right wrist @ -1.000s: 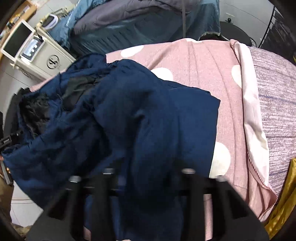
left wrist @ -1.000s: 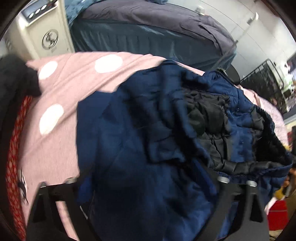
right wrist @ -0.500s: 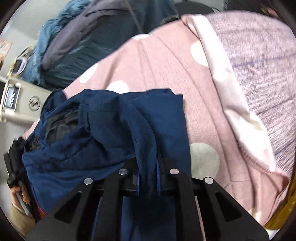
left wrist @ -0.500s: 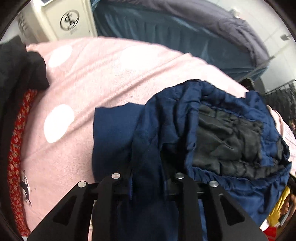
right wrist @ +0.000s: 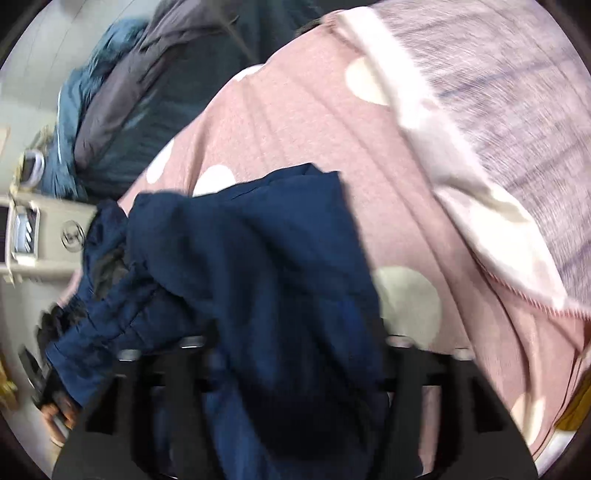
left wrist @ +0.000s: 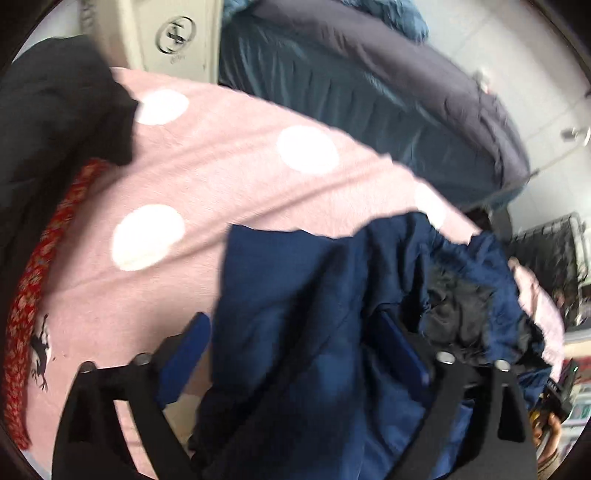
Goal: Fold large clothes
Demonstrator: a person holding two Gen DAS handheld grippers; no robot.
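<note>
A navy blue padded jacket (left wrist: pixel 295 295) with black lining (left wrist: pixel 458 310) lies bunched on a pink bedspread with white dots (left wrist: pixel 229 177). My left gripper (left wrist: pixel 299 343) is open, its fingers spread wide on either side of the jacket fabric. In the right wrist view the same jacket (right wrist: pixel 258 258) covers the middle of my right gripper (right wrist: pixel 295 343), whose fingers also stand wide apart, open. The fabric drapes over both grippers and hides their fingertips.
A black garment (left wrist: pixel 51 110) and a red patterned cloth (left wrist: pixel 33 280) lie at the bed's left. A grey striped blanket (right wrist: pixel 517 92) lies at its right. A dark blue-grey bedding heap (left wrist: pixel 369 92) and a beige appliance (left wrist: pixel 173 33) stand behind.
Both grippers were shut on jacket fabric half a second ago and now stand wide open. The jacket has dropped lower onto the bedspread and both views are blurred by motion.
</note>
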